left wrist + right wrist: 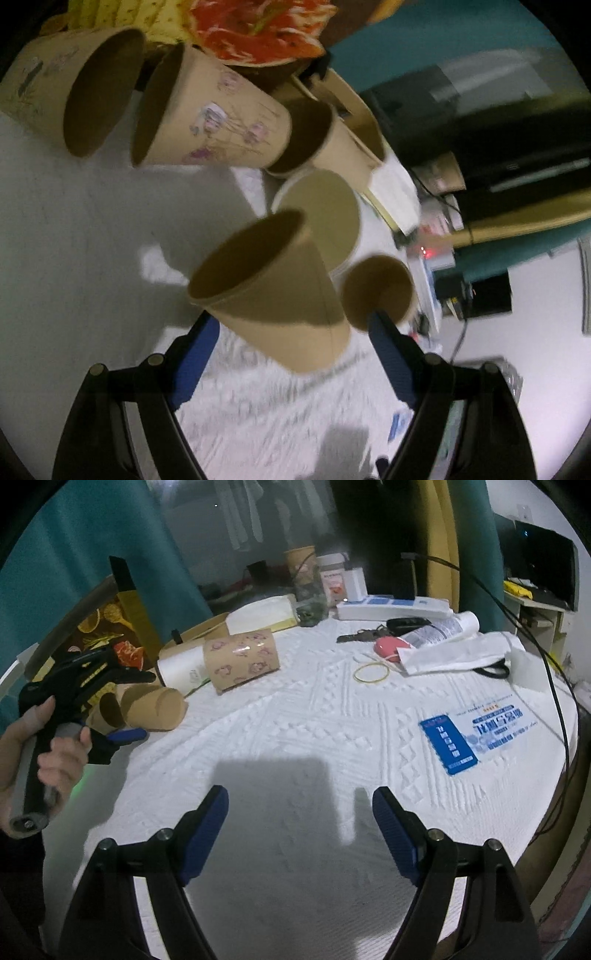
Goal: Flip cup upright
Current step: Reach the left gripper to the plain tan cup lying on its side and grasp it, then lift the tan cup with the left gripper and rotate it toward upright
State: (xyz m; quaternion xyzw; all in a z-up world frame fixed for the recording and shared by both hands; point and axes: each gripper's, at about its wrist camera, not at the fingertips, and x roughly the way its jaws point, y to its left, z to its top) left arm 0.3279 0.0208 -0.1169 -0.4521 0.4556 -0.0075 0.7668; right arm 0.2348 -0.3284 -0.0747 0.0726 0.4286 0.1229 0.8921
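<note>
Plain brown cup (273, 291): between the parted fingers of the left hand-held gripper (291, 328), contact unclear; long axis tilted, mouth toward the floral cup (218, 114). Right hand-held gripper (299, 812): open, empty, over the table (295, 720).

Your cups (155, 709) lie on their sides near the tabletop's (295, 738) left edge, the flowered cup (240, 659) just behind them. The card (476, 734) lies toward the right edge, the rubber band (371, 672) between, farther back.
</note>
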